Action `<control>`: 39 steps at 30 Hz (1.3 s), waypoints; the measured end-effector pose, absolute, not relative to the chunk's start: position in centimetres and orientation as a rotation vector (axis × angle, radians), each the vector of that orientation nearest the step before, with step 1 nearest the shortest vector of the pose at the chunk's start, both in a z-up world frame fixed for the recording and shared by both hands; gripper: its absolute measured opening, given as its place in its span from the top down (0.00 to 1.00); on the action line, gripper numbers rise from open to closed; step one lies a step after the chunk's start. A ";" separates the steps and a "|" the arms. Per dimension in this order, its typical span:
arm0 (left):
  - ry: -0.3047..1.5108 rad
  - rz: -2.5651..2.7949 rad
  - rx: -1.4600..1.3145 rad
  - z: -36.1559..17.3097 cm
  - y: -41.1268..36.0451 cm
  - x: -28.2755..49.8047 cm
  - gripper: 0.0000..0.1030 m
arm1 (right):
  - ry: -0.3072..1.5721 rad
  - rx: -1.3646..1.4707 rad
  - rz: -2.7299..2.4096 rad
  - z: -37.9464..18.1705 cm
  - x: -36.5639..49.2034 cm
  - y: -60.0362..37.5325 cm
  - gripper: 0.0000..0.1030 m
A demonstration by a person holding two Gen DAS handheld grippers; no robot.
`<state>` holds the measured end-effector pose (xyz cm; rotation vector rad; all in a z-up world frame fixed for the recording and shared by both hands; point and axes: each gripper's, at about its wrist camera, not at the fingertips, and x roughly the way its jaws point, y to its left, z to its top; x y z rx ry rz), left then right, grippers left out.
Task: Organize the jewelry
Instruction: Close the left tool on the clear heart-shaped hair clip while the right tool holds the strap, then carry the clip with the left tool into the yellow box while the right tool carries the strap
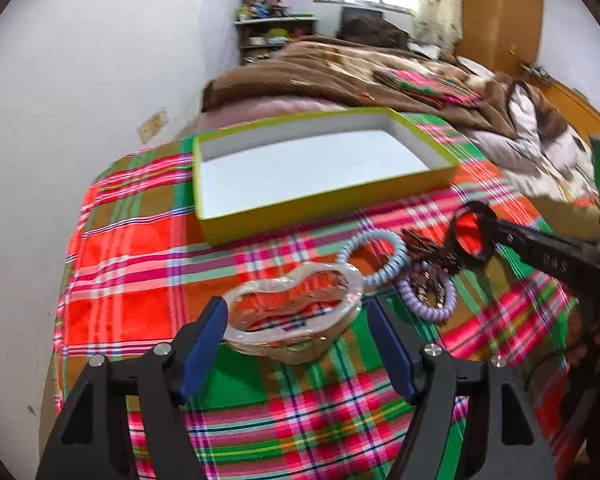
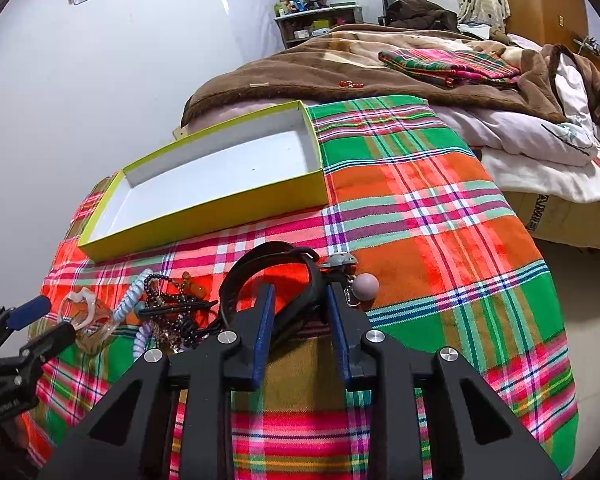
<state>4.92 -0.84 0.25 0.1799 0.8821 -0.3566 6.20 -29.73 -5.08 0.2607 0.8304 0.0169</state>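
A clear plastic wavy bangle (image 1: 292, 346) lies on the plaid cloth between the blue pads of my left gripper (image 1: 296, 306). The jaws stand wide and the pads sit close beside its edges. From the right wrist view the bangle (image 2: 86, 316) is at the tips of the left gripper (image 2: 58, 316). My right gripper (image 2: 300, 288) straddles the right side of a black band loop (image 2: 274, 250), with red cloth still showing beside the left pad. A light blue spiral tie (image 1: 370, 258), a lilac spiral tie (image 1: 430, 306) and dark beads (image 1: 428, 250) lie between the two grippers.
An empty yellow-green box (image 1: 328, 200) (image 2: 204, 216) with a white inside sits on the cloth beyond the jewelry. A mauve ball charm (image 2: 366, 286) on a ring lies right of the black band. Behind are a bed with a brown blanket (image 2: 300, 68) and a folded plaid cloth (image 2: 448, 64).
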 end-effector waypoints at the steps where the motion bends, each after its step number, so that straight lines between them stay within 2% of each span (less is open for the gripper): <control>1: 0.881 -0.373 0.186 0.2 -1.0 4.9 0.29 | 0.828 0.255 0.018 -5.0 6.2 -29.7 0.74; 8: 0.930 -0.357 0.303 -1.2 -1.8 5.6 0.39 | 0.830 0.247 0.038 -5.1 6.9 -29.7 0.74; 14: 0.933 -0.365 0.327 -1.5 -2.5 5.7 0.42 | 0.833 0.229 0.032 -5.2 7.4 -29.4 0.74; 15: 0.930 -0.364 0.339 -1.5 -2.6 5.6 0.49 | 0.832 0.226 0.030 -5.2 7.4 -29.4 0.74; 20: 0.932 -0.403 0.326 -1.2 -2.9 5.8 0.67 | 0.825 0.216 0.028 -5.1 7.3 -29.3 0.76; 22: 0.931 -0.408 0.327 -1.1 -3.0 5.8 0.76 | 0.823 0.221 0.031 -5.0 7.2 -29.4 0.76; 23: 0.932 -0.412 0.322 -1.1 -3.0 5.7 0.85 | 0.821 0.222 0.033 -5.0 7.2 -29.4 0.77; 24: 0.930 -0.415 0.312 -0.9 -3.0 5.7 0.87 | 0.820 0.224 0.033 -5.0 7.2 -29.5 0.77; 39: 0.915 -0.383 0.190 0.3 -1.5 5.7 0.88 | 0.784 0.217 0.053 -3.9 6.6 -29.6 0.86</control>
